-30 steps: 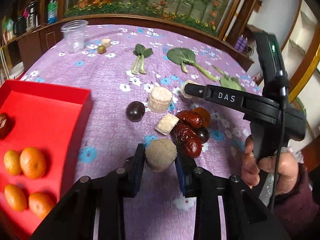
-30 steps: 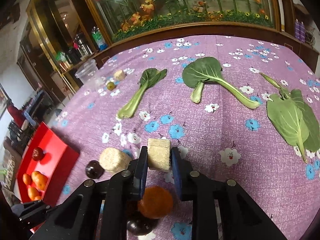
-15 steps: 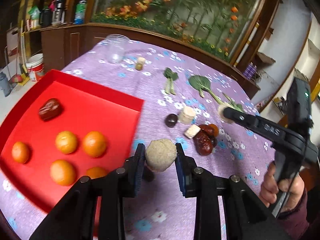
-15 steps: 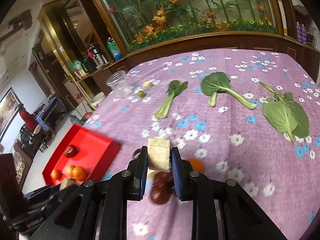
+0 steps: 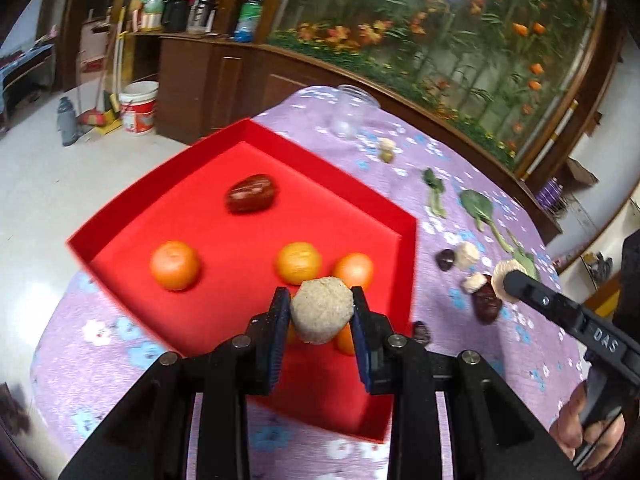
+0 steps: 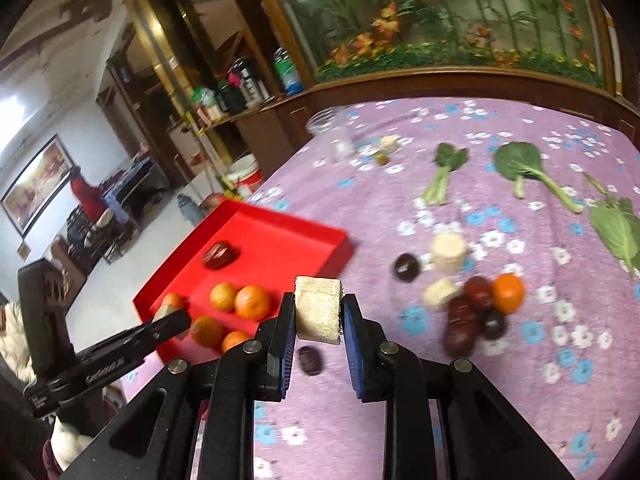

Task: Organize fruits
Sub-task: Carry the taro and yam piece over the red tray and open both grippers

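In the left wrist view my left gripper [image 5: 321,299] is shut on a rough beige ball [image 5: 322,316] and hangs over the near right part of the red tray [image 5: 224,236]. The tray holds a red date [image 5: 251,199] and several oranges [image 5: 175,265]. In the right wrist view my right gripper [image 6: 318,300] is shut on a pale cut chunk [image 6: 318,314], above the purple cloth just right of the red tray [image 6: 280,248]. Each gripper also shows in the other's view, the right gripper [image 5: 505,274] and the left gripper [image 6: 172,316].
A heap of red dates [image 6: 464,320], one orange [image 6: 507,293], a dark plum [image 6: 407,267] and pale chunks [image 6: 449,252] lies right of the tray. A small dark date [image 6: 311,359] lies below my right gripper. Leafy greens [image 6: 524,168] and a clear cup [image 6: 334,132] lie farther back.
Both grippers have swung left, away from the fruit heap, each carrying its piece. The left one has come over the red tray; the right one now hangs beside it.
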The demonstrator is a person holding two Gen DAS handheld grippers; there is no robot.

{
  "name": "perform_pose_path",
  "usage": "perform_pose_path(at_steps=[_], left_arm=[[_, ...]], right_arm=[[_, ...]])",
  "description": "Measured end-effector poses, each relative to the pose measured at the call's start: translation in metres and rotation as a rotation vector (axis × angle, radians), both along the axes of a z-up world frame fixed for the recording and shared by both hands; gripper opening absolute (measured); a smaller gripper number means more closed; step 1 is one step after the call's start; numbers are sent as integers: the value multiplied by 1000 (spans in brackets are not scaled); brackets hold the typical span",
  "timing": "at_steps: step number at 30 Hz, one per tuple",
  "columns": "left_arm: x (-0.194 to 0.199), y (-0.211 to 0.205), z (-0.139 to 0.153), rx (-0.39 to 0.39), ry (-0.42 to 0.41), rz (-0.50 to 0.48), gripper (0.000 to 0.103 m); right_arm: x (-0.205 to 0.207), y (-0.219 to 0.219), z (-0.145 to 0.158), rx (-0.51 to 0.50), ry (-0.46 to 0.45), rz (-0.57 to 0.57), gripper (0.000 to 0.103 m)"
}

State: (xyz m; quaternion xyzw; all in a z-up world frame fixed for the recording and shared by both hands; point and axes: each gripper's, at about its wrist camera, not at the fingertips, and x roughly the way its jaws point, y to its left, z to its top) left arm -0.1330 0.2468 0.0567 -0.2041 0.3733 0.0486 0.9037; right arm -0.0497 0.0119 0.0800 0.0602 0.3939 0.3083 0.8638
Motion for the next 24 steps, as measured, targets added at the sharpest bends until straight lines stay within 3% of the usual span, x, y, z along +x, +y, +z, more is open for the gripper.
perform_pose_path(at_steps=[8, 17, 21, 24], left_arm=[[-3, 26, -12, -15, 9, 51, 29], [-3, 49, -18, -23, 2, 105, 29], [-3, 53, -17, -42, -15, 99, 33], [-2, 53, -16, -54, -26, 87, 42]], right_arm=[[-6, 58, -19, -67, 32, 96, 25], [1, 96, -32, -138, 31, 126, 25], [8, 104, -38, -171, 24, 120, 25], [13, 108, -39, -185, 11, 113, 25]])
